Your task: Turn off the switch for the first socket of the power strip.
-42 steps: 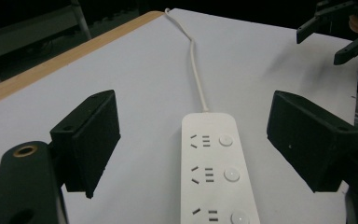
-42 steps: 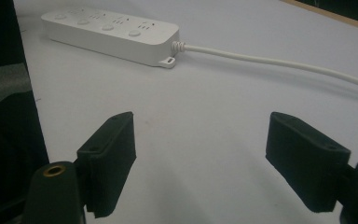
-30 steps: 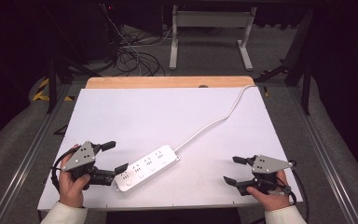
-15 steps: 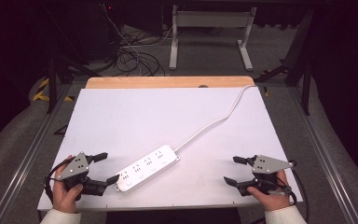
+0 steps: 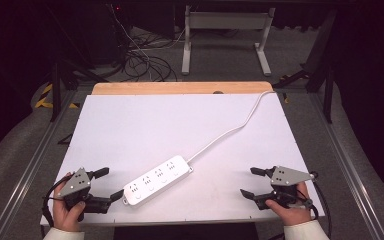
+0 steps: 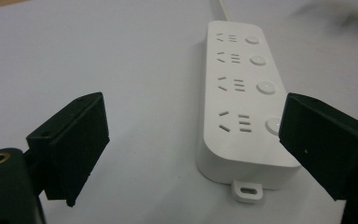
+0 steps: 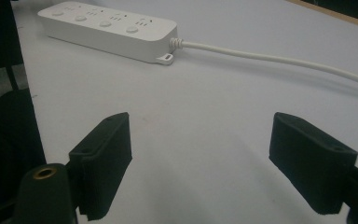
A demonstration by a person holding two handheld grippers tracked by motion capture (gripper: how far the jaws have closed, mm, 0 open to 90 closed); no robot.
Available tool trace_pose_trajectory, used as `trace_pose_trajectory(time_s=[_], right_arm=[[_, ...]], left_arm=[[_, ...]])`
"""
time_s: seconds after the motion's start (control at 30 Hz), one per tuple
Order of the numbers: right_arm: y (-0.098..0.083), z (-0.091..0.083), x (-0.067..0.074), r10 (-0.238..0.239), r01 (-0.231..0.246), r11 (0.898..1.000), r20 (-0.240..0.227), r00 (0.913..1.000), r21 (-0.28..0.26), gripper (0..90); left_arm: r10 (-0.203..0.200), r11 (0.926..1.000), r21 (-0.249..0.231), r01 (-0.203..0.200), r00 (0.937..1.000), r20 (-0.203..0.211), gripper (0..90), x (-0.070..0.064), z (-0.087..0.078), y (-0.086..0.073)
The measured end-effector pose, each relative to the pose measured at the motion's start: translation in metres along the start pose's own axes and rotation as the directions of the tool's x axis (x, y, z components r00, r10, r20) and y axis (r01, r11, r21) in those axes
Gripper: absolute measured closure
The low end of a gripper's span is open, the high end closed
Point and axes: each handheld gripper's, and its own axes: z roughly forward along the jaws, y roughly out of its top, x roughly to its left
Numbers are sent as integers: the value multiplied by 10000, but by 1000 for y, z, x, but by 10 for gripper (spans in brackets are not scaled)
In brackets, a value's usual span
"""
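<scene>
Strip: we see the white power strip point(image 5: 156, 179) lying flat and free on the desk point(image 5: 180, 125).
Left gripper point(image 5: 106, 184): jaws just opened wide, empty, beside the strip's end.
Right gripper point(image 5: 250, 181): jaws apart, empty, well away.
Left to do: we judge nothing remains in hand.

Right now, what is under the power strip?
The power strip lies flat on the white table cover, which shows all around it. The patch directly beneath its body is covered, so nothing there can be checked.

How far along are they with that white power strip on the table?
Done: the power strip lies flat on the white table, its cord trailing off the far edge. In hand: nothing; the left gripper sits open just beside the strip's near end, the right gripper open and well apart. Left: any gripping or moving of it.
</scene>
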Motion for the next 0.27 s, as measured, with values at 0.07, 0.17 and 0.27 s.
trace_pose_trajectory(time_s=[0.07,0.17,0.27], right_arm=[[0,0,0,18,-18,10000,9,10000,18,214],[0,1,-1,4,-4,10000,21,10000,26,212],[0,1,-1,7,-7,10000,31,10000,25,210]], left_arm=[[116,9999,27,-116,9999,-76,87,-3,1,2],[200,9997,-135,-199,9997,101,87,-4,1,3],[217,9996,-178,-212,9995,242,87,-4,0,3]])
